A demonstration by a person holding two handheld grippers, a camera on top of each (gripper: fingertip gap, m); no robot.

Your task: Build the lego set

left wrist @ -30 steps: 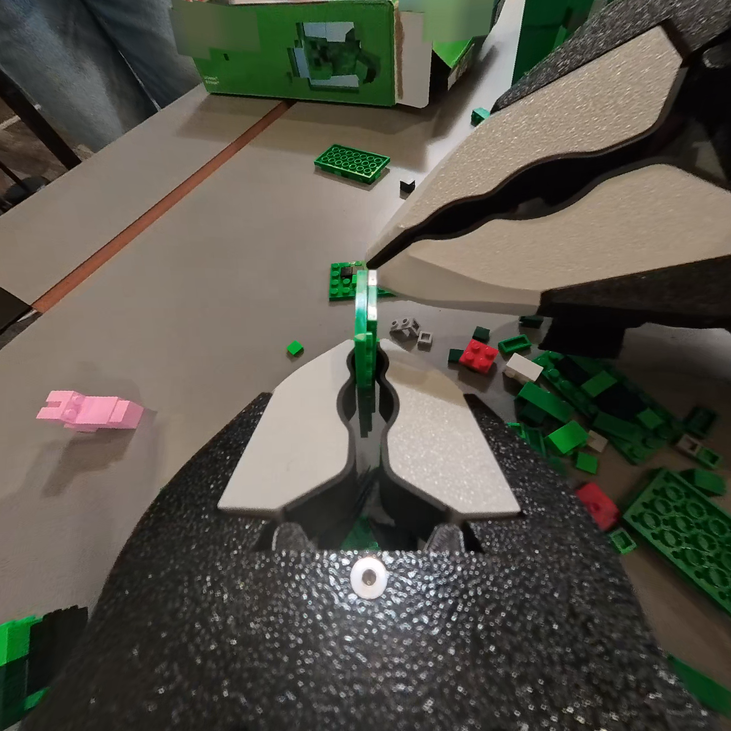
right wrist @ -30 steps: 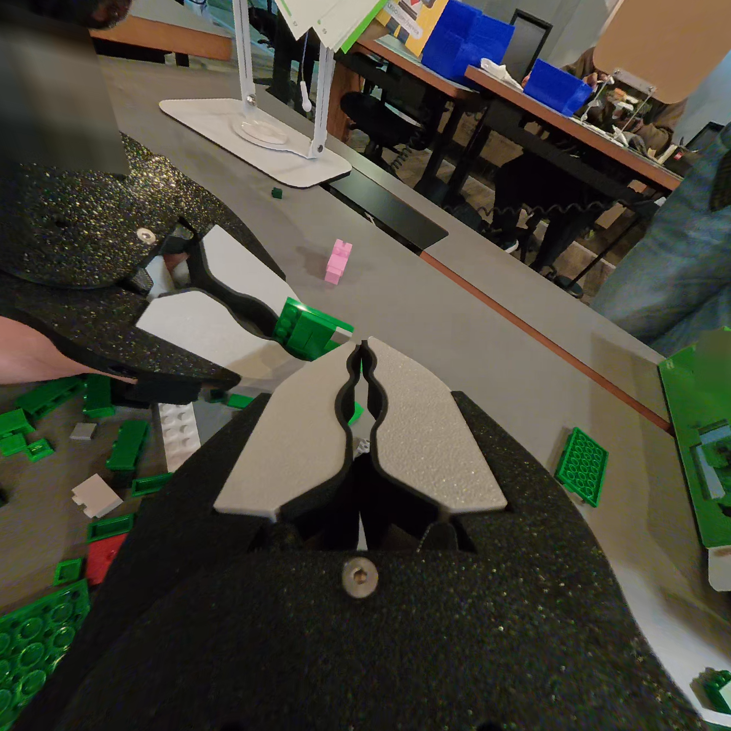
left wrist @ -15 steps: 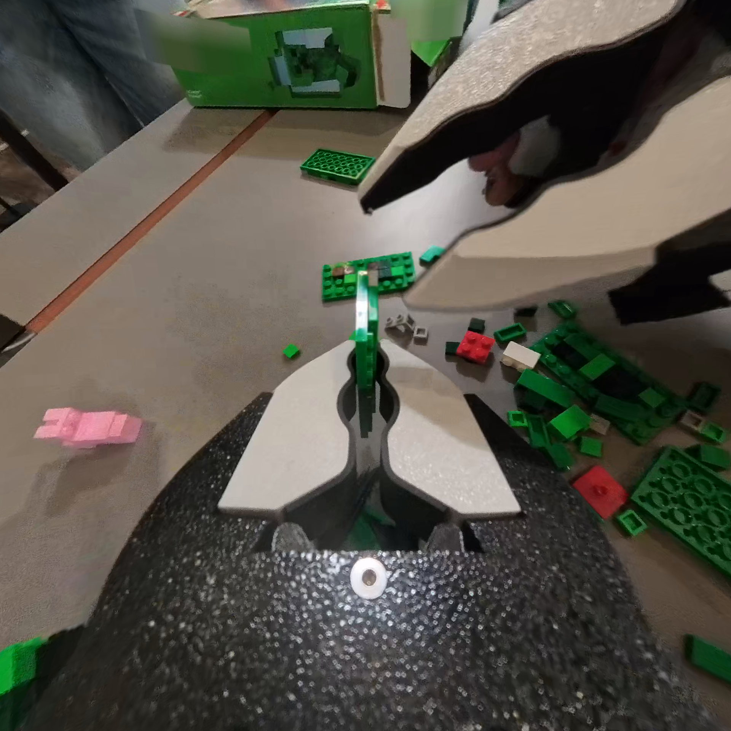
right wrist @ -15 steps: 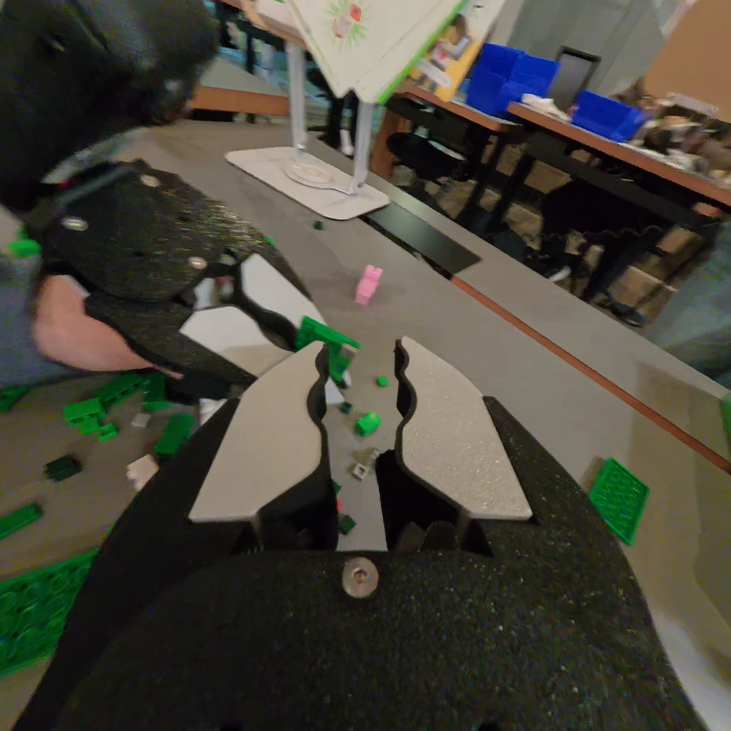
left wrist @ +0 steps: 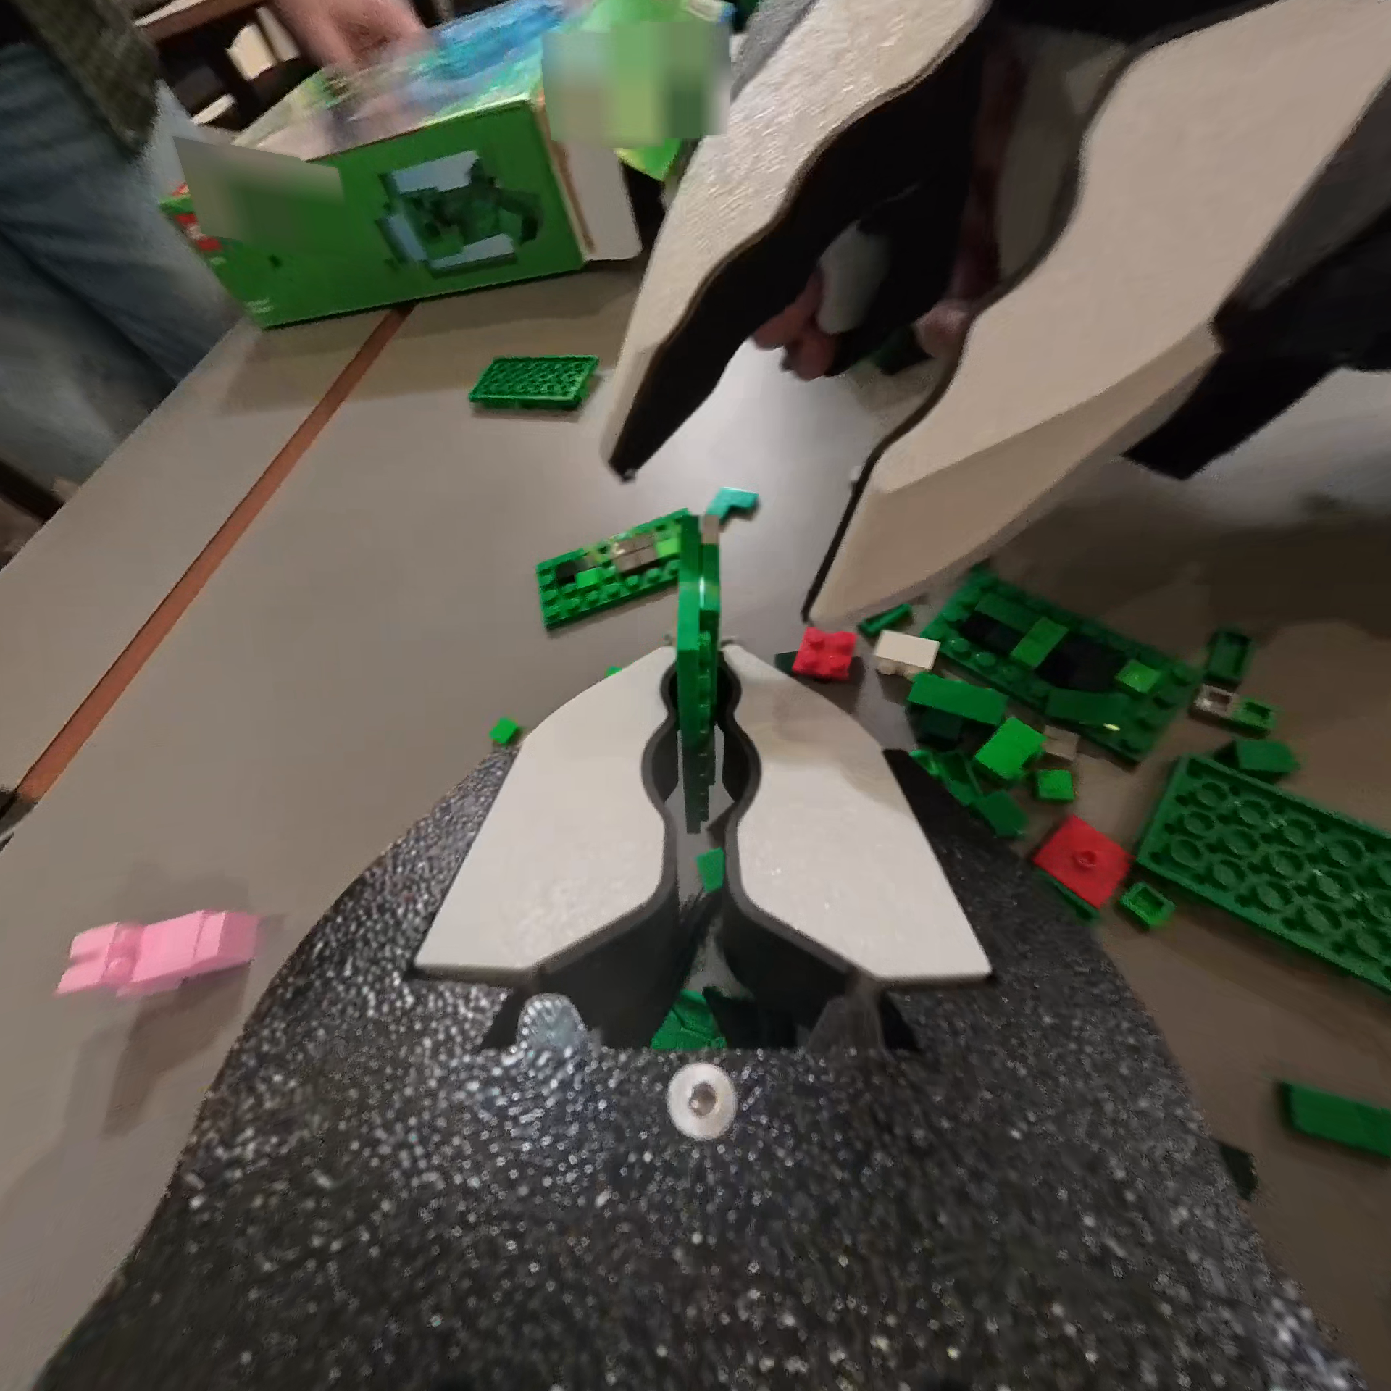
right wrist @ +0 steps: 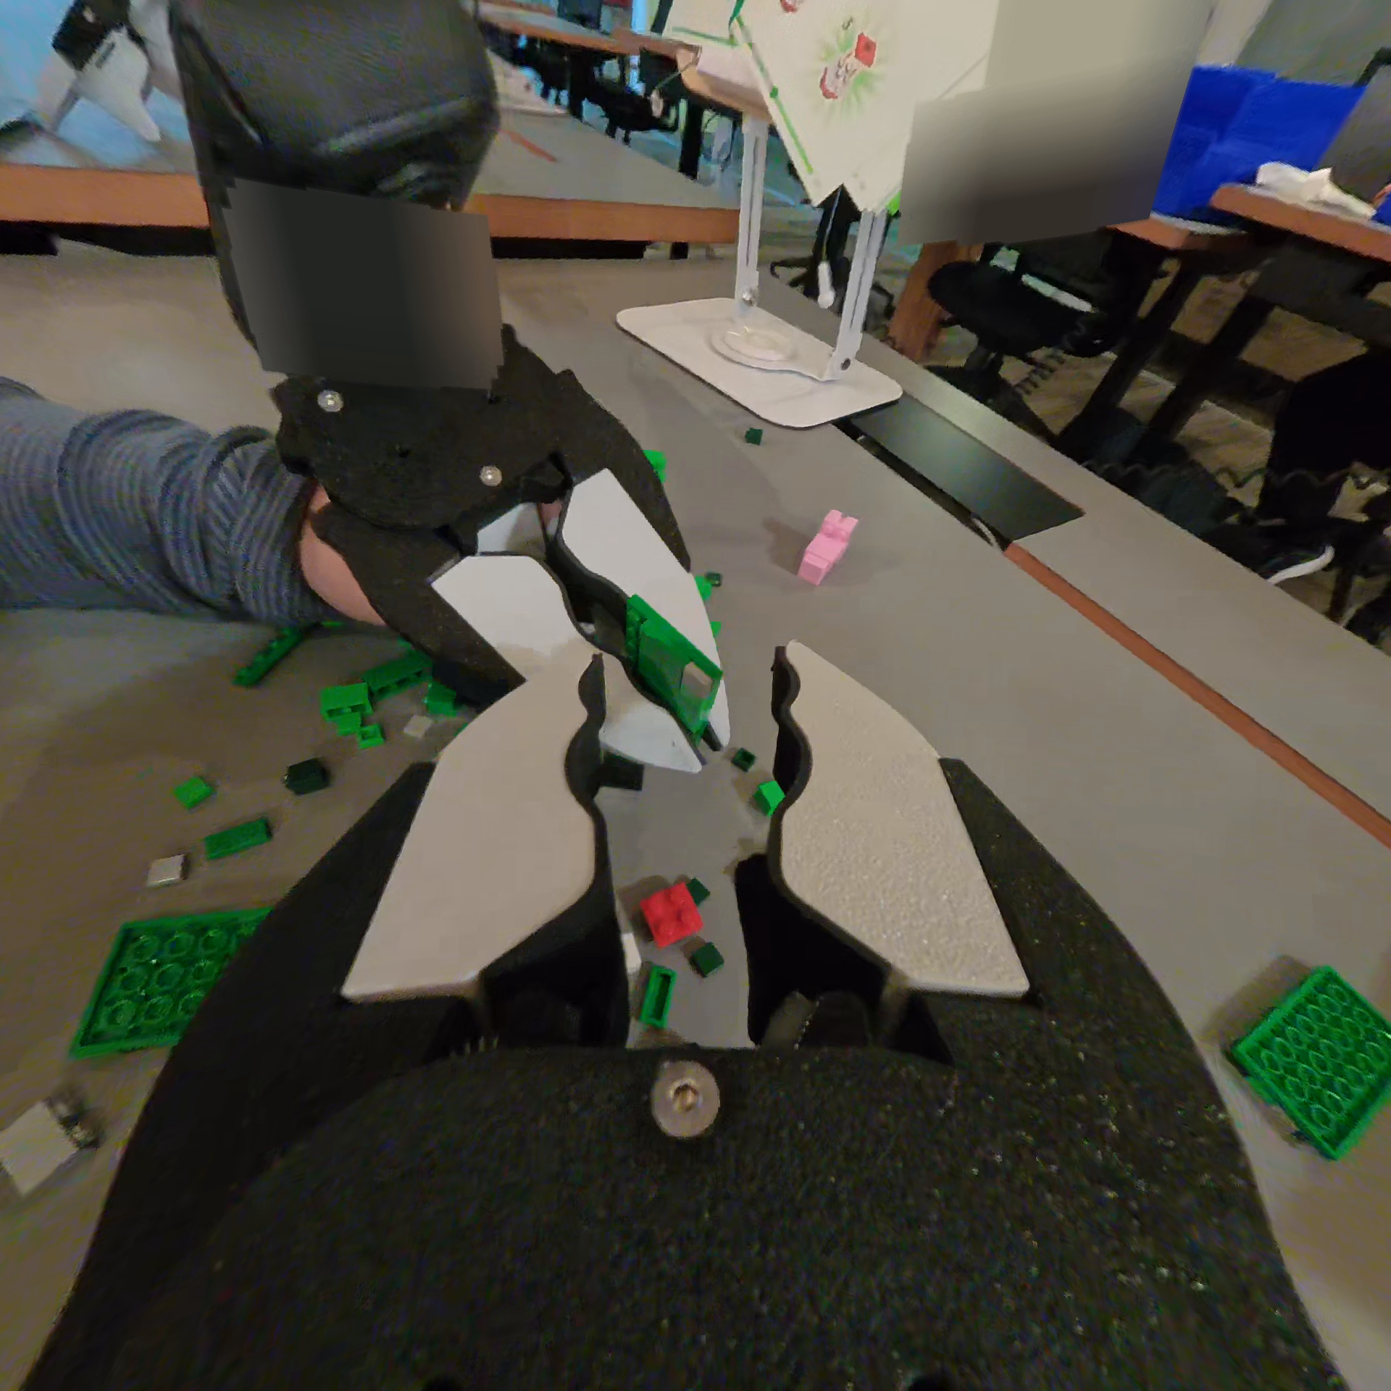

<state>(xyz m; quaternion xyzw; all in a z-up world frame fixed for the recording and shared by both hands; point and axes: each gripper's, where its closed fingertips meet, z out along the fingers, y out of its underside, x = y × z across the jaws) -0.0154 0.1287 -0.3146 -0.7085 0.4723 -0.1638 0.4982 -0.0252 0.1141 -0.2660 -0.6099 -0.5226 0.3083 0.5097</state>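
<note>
My left gripper [left wrist: 696, 662] is shut on a green Lego plate assembly [left wrist: 697, 625], held on edge above the grey table. The same assembly [right wrist: 670, 666] shows in the right wrist view between the left gripper's pads [right wrist: 632, 557]. My right gripper [right wrist: 685, 666] is open and empty, hovering just above and to the right of the held assembly; in the left wrist view its fingers [left wrist: 978, 451] spread wide overhead. A partly built green plate [left wrist: 610, 576] lies beyond. Loose green bricks [left wrist: 1001, 753] and a red brick [left wrist: 826, 653] lie at the right.
A green set box [left wrist: 391, 218] stands at the far left. A small green plate [left wrist: 534, 380] lies in front of it. A pink Lego pig [left wrist: 162, 952] lies at the left. A white stand [right wrist: 760, 354] holds a booklet. A large green plate [left wrist: 1272, 858] lies at the right. About 5 cm separates my left fingertips from my right. The pink Lego pig [left wrist: 162, 952] is about equally far from each gripper, around 20 cm. Look for it in the right wrist view [right wrist: 824, 545] too.
My right gripper opened from shut and lifted away from the held assembly. My left gripper kept its grip and rose slightly.
</note>
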